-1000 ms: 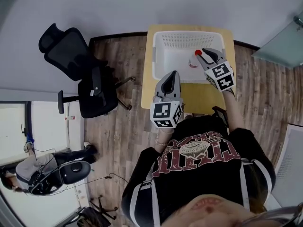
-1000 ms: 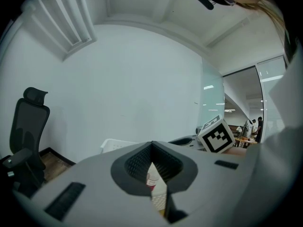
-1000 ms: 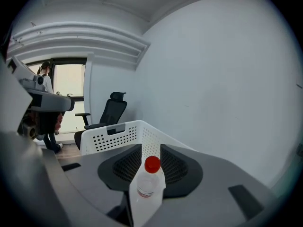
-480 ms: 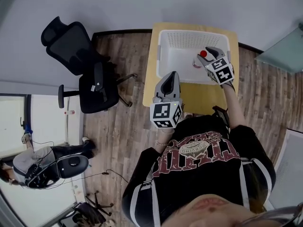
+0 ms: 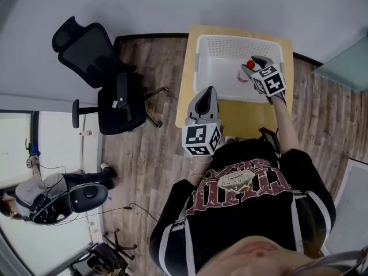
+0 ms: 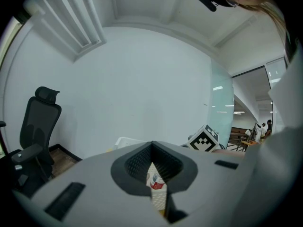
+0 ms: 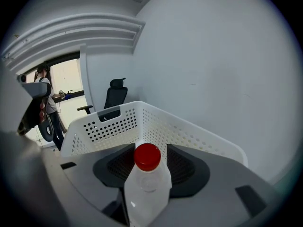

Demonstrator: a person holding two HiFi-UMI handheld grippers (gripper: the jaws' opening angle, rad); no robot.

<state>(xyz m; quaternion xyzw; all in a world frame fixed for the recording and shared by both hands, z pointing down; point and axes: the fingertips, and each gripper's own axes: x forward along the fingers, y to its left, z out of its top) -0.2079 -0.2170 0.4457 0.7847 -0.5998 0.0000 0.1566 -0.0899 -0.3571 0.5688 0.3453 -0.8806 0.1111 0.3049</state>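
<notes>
While the right tongs [image 5: 251,68] reach far forward, they clasp a bottle [image 7: 147,188].

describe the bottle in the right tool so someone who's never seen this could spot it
Find the yellow table by the wall, with a white perforated basket on it. At the basket's right side, the right tool grips a clear bottle between its jaws. Its bright red cap sets it apart from the white basket and grey tool around it.
</notes>
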